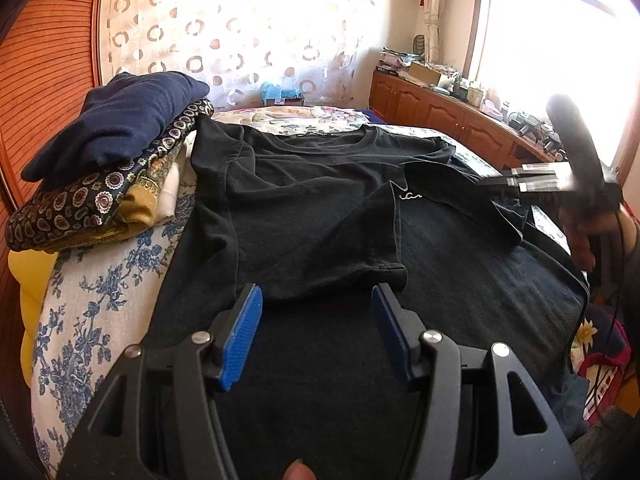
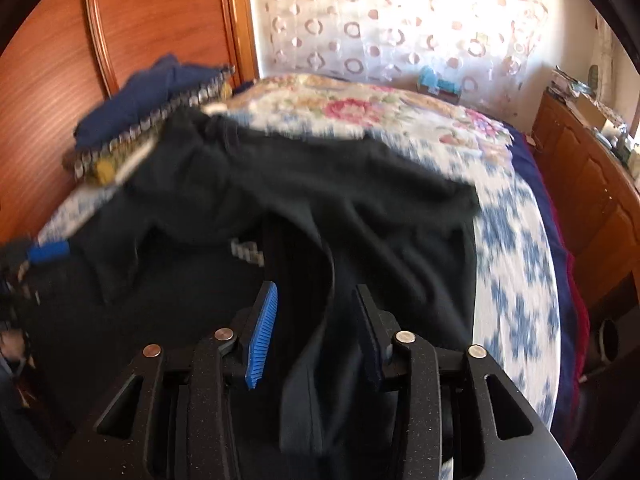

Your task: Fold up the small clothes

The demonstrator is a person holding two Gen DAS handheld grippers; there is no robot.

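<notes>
A black T-shirt (image 1: 320,184) lies on a dark cloth (image 1: 328,360) on the bed, its left sleeve folded in over the body. My left gripper (image 1: 316,304) is open and empty, just short of the folded sleeve's hem. In the right wrist view the shirt (image 2: 328,184) is blurred. My right gripper (image 2: 316,300) has a strip of the black shirt's fabric hanging between its blue pads (image 2: 262,340), with the jaws apart. The right gripper also shows blurred in the left wrist view (image 1: 516,184), over the shirt's right side.
A stack of folded clothes (image 1: 108,160), navy on top of a patterned piece, sits at the left by the wooden headboard (image 1: 44,80). A floral bedspread (image 2: 516,272) covers the bed. A wooden cabinet (image 1: 440,116) with clutter runs along the right under the window.
</notes>
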